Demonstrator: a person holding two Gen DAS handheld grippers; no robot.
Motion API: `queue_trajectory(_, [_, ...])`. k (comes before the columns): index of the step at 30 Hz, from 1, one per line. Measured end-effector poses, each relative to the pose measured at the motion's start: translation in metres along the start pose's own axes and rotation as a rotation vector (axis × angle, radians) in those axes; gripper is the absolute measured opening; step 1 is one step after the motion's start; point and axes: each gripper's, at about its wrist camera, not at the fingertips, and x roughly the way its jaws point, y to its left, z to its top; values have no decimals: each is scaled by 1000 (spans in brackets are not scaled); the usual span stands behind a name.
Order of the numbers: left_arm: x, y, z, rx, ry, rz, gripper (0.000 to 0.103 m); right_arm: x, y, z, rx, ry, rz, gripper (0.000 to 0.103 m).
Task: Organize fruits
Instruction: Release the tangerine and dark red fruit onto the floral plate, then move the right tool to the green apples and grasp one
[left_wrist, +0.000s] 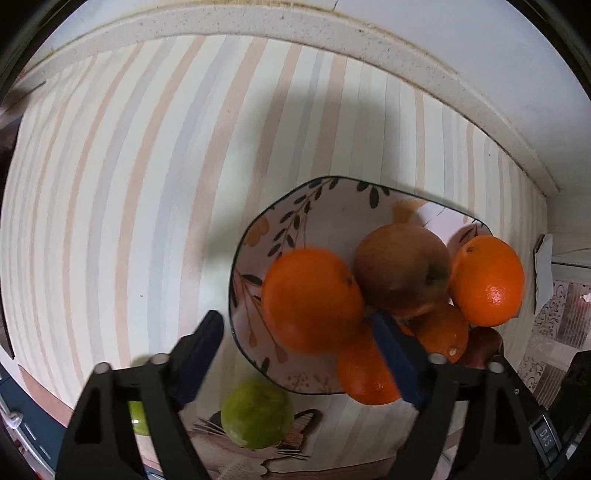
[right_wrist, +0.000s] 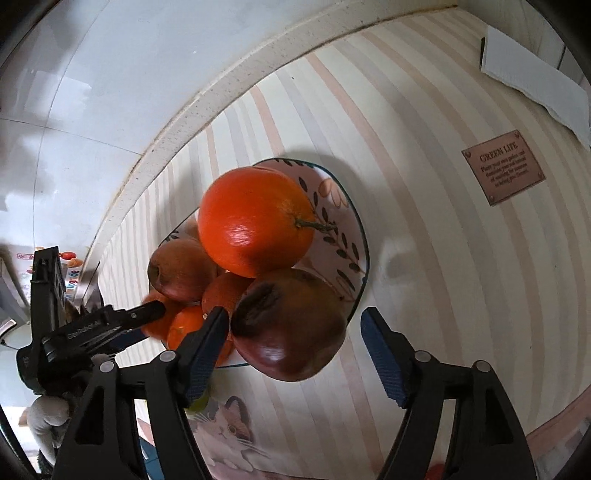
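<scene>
I have the fruit heaped in the patterned bowl (left_wrist: 258, 229), lower right of centre in the left wrist view and mid-frame in the right one. Under my left gripper (left_wrist: 299, 347) sits an orange (left_wrist: 312, 299), blurred, between jaws that stand wide with the pads clear of its skin; I judge it just let go onto the pile. My right gripper (right_wrist: 291, 339) is spread just as wide around a dark red apple (right_wrist: 291, 328) at the bowl's near edge; its left pad lies close to the skin, the right one clear, so I read no grip there either. Stacking this high looks chancy, since a top fruit could roll. A green apple (left_wrist: 256, 413) lies outside the bowl at the bottom of the left view, so I reckon it is not yet sorted.

Everything rests on a pastel-striped cloth (left_wrist: 122, 206) with a cat print, edged by a speckled ledge (left_wrist: 236, 26) and white wall along the top.
</scene>
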Motion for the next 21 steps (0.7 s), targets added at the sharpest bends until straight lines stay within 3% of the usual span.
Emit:
queue_trajectory(2, [-4, 0, -3, 5, -12, 4, 85, -4, 0, 0, 0, 1, -7, 80])
queue_trajectory(7, [-23, 2, -26, 23, -76, 38, 85, -16, 10, -3, -63, -19, -59, 94])
queue_trajectory(14, [-66, -10, -80, 82, -193, 110, 85, -40, 42, -21, -279, -73, -205, 94])
queue_trajectory(21, [-98, -16, -125, 121, -295, 140, 85, -71, 61, -46, -404, -115, -266, 94])
